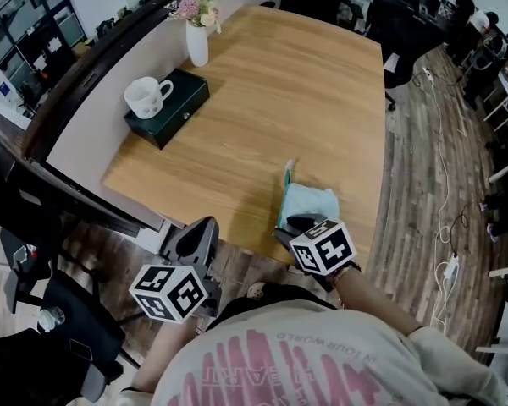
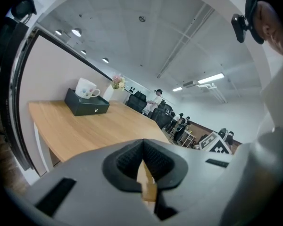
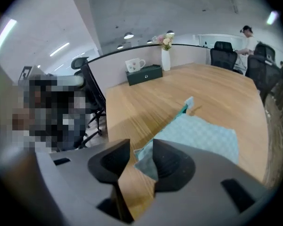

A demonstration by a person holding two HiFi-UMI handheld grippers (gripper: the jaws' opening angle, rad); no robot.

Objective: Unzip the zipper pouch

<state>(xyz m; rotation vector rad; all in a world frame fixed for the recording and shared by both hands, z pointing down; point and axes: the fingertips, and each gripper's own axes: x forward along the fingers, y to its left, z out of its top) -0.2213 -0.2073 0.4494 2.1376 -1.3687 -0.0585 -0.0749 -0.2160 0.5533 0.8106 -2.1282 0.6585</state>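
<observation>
The light teal zipper pouch (image 1: 313, 202) lies flat on the wooden table (image 1: 262, 117) near its front right edge, with one end (image 1: 288, 172) sticking up. My right gripper (image 1: 293, 224) is at the pouch's near end. In the right gripper view the right gripper (image 3: 140, 150) is open, and the near corner of the pouch (image 3: 198, 133) lies between its jaws without being pinched. My left gripper (image 1: 195, 237) hangs off the table's front edge, away from the pouch. In the left gripper view the left gripper (image 2: 142, 147) has its pads meeting with nothing in them.
A dark green box (image 1: 179, 108) with a white mug (image 1: 146, 96) on it stands at the table's far left by the partition. A white vase of flowers (image 1: 197, 42) is behind it. Office chairs (image 1: 398, 19) stand beyond the far end, and another chair (image 1: 68, 328) is at my left.
</observation>
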